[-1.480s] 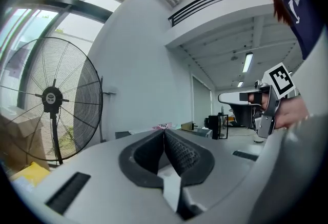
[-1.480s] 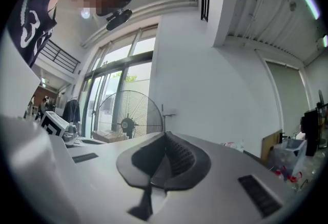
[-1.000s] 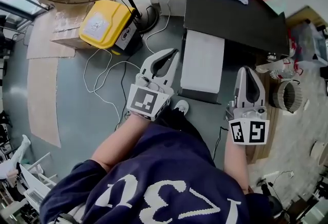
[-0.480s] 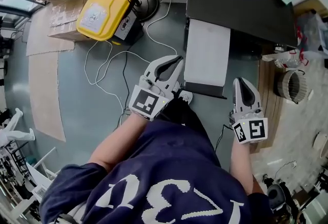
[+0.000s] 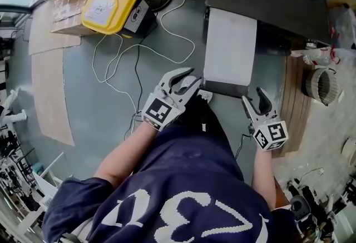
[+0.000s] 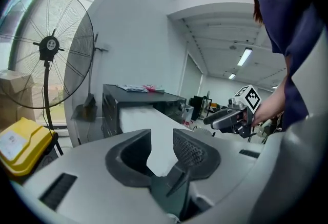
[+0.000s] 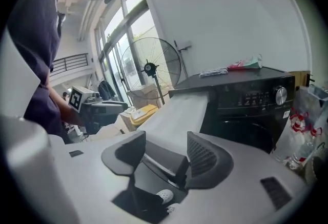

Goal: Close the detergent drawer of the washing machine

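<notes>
Head view shows you standing over the washing machine (image 5: pixel 261 0), whose dark top fills the upper right of the frame. The detergent drawer (image 5: pixel 230 41) sticks far out of the machine toward you, a long white slab ending in a dark front edge. Your left gripper (image 5: pixel 192 75) is just beside the drawer's near left corner, and your right gripper (image 5: pixel 253 97) is just off its near right corner. As far as this view shows, neither one touches the drawer.

Left gripper view has the jaws of the left gripper (image 6: pixel 161 136) apart and opening, with nothing pressed between them. You see the white drawer (image 6: pixel 136 113) through the gap, beyond the tips, running back to the dark machine (image 6: pixel 118 95). The right gripper (image 6: pixel 212 118) shows off to the right.

Right gripper view has the jaws of the right gripper (image 7: pixel 165 141) spread wide and opening, also empty. The drawer (image 7: pixel 184 107) runs from behind the gap up to the machine (image 7: pixel 246 115), and to its right is the dark control panel with a round knob (image 7: pixel 280 95). The left gripper (image 7: pixel 120 109) shows at the left.

On the floor to your left are a yellow box (image 5: pixel 108 5) and loose white cables (image 5: pixel 139 53). A standing fan (image 6: pixel 51 43) is behind them.
</notes>
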{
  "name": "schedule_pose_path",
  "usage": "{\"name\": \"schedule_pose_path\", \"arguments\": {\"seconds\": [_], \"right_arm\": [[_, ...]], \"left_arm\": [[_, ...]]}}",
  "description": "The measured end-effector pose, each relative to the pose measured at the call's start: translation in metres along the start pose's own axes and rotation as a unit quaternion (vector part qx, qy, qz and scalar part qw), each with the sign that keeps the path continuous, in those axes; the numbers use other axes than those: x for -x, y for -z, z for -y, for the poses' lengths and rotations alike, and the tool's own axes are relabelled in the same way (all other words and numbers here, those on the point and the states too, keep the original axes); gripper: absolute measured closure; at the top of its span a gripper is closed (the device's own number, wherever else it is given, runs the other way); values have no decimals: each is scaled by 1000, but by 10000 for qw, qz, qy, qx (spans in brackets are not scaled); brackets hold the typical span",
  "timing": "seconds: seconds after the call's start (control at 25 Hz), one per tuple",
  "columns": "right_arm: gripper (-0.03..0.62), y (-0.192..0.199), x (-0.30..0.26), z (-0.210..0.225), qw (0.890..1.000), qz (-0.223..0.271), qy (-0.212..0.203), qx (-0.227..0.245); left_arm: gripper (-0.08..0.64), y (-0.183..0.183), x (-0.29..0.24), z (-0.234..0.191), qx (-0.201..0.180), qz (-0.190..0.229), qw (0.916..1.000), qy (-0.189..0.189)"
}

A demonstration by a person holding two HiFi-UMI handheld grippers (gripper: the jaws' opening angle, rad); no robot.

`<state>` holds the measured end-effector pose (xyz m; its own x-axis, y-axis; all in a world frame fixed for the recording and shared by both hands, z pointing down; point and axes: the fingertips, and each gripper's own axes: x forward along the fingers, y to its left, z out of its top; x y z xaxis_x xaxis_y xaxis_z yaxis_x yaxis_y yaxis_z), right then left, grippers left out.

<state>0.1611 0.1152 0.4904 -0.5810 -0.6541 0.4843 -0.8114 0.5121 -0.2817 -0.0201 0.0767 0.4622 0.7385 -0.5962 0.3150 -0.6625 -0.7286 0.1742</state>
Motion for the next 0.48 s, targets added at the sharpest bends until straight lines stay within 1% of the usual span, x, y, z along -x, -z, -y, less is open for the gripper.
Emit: {"name": "schedule_pose_path", "arguments": {"seconds": [0.16, 0.32, 0.4, 0.44, 0.48], "right_arm": [[293, 21, 2, -6, 9997, -159, -140, 119], [295, 43, 2, -1, 9991, -403, 8, 165], [309, 49, 2, 3, 9988, -460, 107, 134], [331, 50, 2, 4, 9988, -456, 144, 113], [378, 49, 2, 4, 9988, -444, 163, 101]], "left_arm": [[404, 26, 2, 18, 146, -424, 9982, 391], [388, 49, -3, 32, 166, -662, 9958, 618], [385, 57, -4, 38, 172, -747, 9946, 699], [385, 59, -5, 40, 171, -761, 9942, 743], [383, 59, -6, 42, 166, -762, 9939, 778]]}}
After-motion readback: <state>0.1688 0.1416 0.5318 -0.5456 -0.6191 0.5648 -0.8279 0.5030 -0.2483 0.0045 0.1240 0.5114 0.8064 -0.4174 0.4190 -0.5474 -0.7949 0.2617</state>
